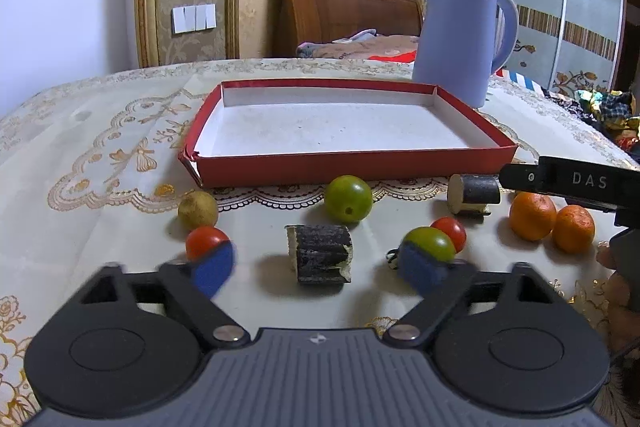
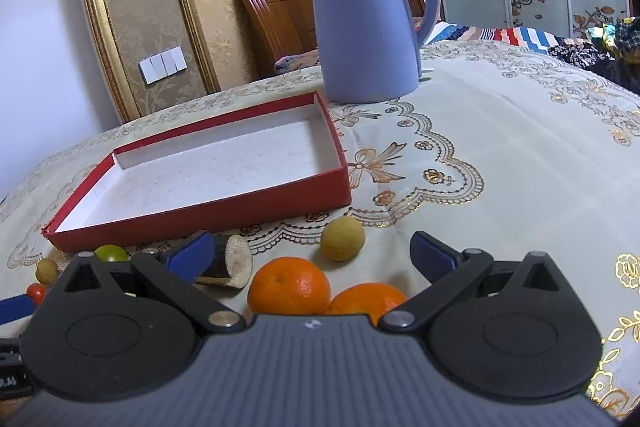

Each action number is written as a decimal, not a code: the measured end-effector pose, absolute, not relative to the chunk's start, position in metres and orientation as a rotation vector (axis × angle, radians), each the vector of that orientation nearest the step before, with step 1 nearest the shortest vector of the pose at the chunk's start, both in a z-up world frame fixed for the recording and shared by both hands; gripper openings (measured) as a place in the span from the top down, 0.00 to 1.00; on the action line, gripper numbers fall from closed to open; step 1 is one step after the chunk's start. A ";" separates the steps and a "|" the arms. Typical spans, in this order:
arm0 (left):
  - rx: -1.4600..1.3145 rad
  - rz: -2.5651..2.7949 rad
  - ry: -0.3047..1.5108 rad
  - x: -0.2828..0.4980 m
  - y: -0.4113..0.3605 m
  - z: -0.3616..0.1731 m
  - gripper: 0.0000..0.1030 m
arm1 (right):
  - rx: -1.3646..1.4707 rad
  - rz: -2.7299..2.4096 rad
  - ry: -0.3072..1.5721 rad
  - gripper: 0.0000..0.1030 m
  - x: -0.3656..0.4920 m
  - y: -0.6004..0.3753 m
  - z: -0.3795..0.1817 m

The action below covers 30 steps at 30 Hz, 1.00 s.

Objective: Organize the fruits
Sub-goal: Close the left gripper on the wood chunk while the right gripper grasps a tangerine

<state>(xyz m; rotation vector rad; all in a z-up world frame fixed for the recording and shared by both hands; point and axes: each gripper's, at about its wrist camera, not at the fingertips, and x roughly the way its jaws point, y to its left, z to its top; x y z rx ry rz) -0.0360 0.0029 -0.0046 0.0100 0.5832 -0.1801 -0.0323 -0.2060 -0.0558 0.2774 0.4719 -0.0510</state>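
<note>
Left wrist view: my left tongs (image 1: 316, 269) stand open in the lower half of the frame, their blue pads blurred, and nothing is gripped. Between the pads, apart from both, lies a dark-skinned cut piece (image 1: 320, 254) with a pale end face. A red cherry tomato (image 1: 206, 242) sits just behind the left pad; a green fruit (image 1: 430, 244) and a second red tomato (image 1: 450, 233) sit just behind the right pad. Farther up, a row runs across mid-frame: a small tan fruit (image 1: 197, 209), a green round fruit (image 1: 348, 199), a second dark cut piece (image 1: 474, 194), and two touching oranges (image 1: 532, 215) at right. The red tray (image 1: 352, 165), white inside, lies at centre just above the row, with a blue kettle (image 1: 460, 39) at upper right behind it. All rest on the embroidered tablecloth (image 1: 100, 155).

Right wrist view: my right tongs (image 2: 316, 253) are spread wide and hold nothing. The two oranges (image 2: 290, 285) lie at bottom centre between the fingers, a yellowish fruit (image 2: 343, 238) just above them. The tray (image 2: 200, 219) occupies centre left, the kettle (image 2: 364, 27) upper centre.
</note>
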 end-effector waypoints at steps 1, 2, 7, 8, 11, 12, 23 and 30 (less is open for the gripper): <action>0.005 -0.180 0.594 -0.035 0.004 -0.005 0.40 | 0.276 -0.051 0.471 0.00 -0.032 -0.206 -0.056; -0.001 -0.185 0.610 -0.033 0.005 -0.007 0.43 | 0.276 -0.051 0.472 0.00 -0.032 -0.205 -0.056; -0.015 -0.202 0.616 -0.033 0.007 -0.008 0.53 | 0.285 -0.053 0.466 0.00 -0.032 -0.208 -0.056; -0.013 -0.201 0.623 -0.032 0.006 -0.008 0.54 | 0.286 -0.053 0.465 0.00 -0.032 -0.208 -0.056; -0.011 -0.199 0.629 -0.031 0.006 -0.008 0.54 | 0.298 -0.052 0.466 0.00 -0.032 -0.209 -0.057; -0.007 -0.197 0.629 -0.031 0.005 -0.009 0.54 | 0.307 -0.050 0.465 0.00 -0.033 -0.211 -0.057; -0.002 -0.208 0.633 -0.027 0.004 -0.008 0.54 | 0.203 -0.015 0.523 0.00 -0.065 -0.240 -0.052; 0.005 -0.210 0.634 -0.028 0.002 -0.008 0.53 | 0.178 0.004 0.551 0.00 -0.080 -0.252 -0.055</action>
